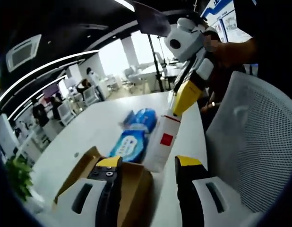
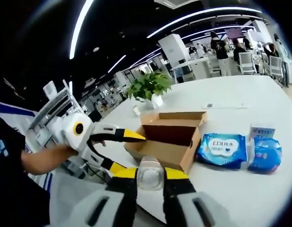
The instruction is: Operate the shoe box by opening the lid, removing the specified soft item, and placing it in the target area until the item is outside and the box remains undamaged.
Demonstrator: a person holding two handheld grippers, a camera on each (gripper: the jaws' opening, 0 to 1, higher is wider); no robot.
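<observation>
The brown cardboard shoe box (image 2: 170, 138) lies open on the white table (image 2: 231, 97), and its inside looks dark. In the left gripper view the box (image 1: 132, 182) sits just ahead of my left gripper (image 1: 150, 161), which is open with nothing between its jaws. My right gripper (image 1: 184, 97) is shut on the top of a tall white container with a red square label (image 1: 162, 141), upright beside the box. In the right gripper view this container's pale top (image 2: 150, 176) sits between the jaws of my right gripper (image 2: 150, 172). My left gripper (image 2: 124, 151) hangs open left of the box.
Two blue soft packs (image 2: 221, 149) (image 2: 265, 155) and a small white carton (image 2: 261, 132) lie on the table right of the box. A potted plant (image 2: 148, 87) stands behind it. A white mesh chair (image 1: 259, 142) is at the table's edge. People and desks fill the far room.
</observation>
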